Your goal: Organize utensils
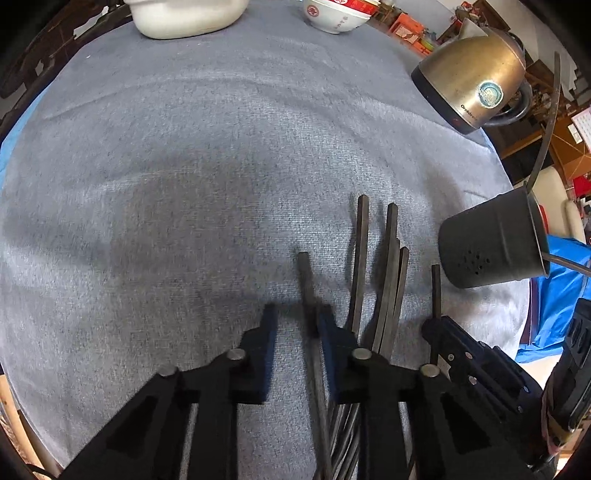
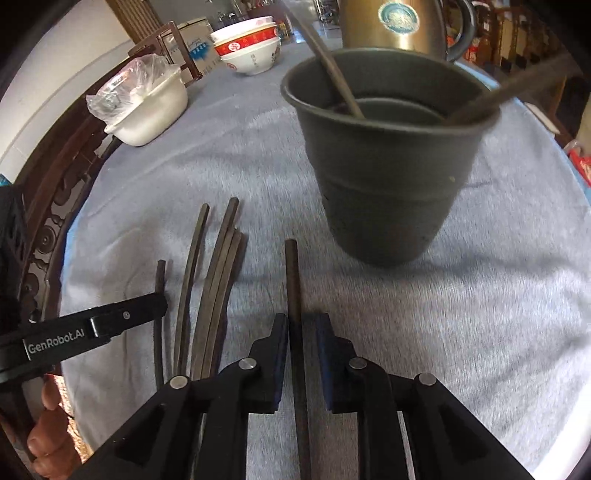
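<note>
The right gripper (image 2: 301,325) is set narrowly around one chopstick (image 2: 293,280); contact cannot be told. The left gripper (image 1: 297,317) brackets another (image 1: 306,280). Pick-up is in hand; next, lifting into the far-right holder (image 2: 384,166) is called for.

Left of the dark cup (image 2: 388,162) a wide stretch of grey cloth (image 2: 229,155) lies bare up to the white pot (image 2: 147,110) and stacked bowls (image 2: 247,48), while loose chopsticks (image 2: 218,288) crowd the cup's near-left side and a kettle (image 2: 391,22) blocks behind.
</note>
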A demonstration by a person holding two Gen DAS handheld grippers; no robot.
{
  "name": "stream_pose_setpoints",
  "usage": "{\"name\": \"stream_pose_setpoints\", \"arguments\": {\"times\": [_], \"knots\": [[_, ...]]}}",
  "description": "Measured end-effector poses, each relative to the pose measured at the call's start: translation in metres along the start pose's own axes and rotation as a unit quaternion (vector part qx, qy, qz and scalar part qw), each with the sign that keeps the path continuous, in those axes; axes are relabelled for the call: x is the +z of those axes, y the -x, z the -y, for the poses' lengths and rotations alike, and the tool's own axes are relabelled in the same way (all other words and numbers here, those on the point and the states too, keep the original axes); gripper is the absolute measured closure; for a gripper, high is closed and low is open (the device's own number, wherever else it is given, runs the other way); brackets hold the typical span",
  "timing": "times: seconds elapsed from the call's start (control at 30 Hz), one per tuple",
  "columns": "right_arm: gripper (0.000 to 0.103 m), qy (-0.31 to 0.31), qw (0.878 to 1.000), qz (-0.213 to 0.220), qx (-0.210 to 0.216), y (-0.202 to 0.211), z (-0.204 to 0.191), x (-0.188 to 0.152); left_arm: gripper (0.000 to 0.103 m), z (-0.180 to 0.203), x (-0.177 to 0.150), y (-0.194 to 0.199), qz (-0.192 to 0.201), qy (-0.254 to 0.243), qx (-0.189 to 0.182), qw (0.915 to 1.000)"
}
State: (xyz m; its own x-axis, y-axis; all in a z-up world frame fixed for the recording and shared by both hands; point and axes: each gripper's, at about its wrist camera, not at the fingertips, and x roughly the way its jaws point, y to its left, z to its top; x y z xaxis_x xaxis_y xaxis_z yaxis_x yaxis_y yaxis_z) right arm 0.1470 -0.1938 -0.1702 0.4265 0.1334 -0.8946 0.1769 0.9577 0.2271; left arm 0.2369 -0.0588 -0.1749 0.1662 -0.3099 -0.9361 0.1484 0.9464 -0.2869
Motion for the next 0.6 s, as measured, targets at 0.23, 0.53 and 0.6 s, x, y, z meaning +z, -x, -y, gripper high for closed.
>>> {"name": "stream_pose_setpoints", "arguments": {"times": [0.23, 0.53, 0.6], "knots": [[0.095, 0.009, 0.999, 0.030, 0.025, 0.022, 0.002, -0.003, 0.095, -0.009, -0.002, 0.006, 0.008, 0.007, -0.006, 0.9999], [0.095, 0.021, 0.989, 0.115, 0.090, 0.095, -0.004, -0.005, 0.096, -0.009, -0.018, 0.078, 0.083, -0.017, -0.010, 0.9964], [0.095, 0.021, 0.985, 0.139, 0.102, 0.114, -0.003, -0.005, 0.096, -0.006, -0.022, 0.099, 0.105, -0.025, -0.011, 0.9940]]}}
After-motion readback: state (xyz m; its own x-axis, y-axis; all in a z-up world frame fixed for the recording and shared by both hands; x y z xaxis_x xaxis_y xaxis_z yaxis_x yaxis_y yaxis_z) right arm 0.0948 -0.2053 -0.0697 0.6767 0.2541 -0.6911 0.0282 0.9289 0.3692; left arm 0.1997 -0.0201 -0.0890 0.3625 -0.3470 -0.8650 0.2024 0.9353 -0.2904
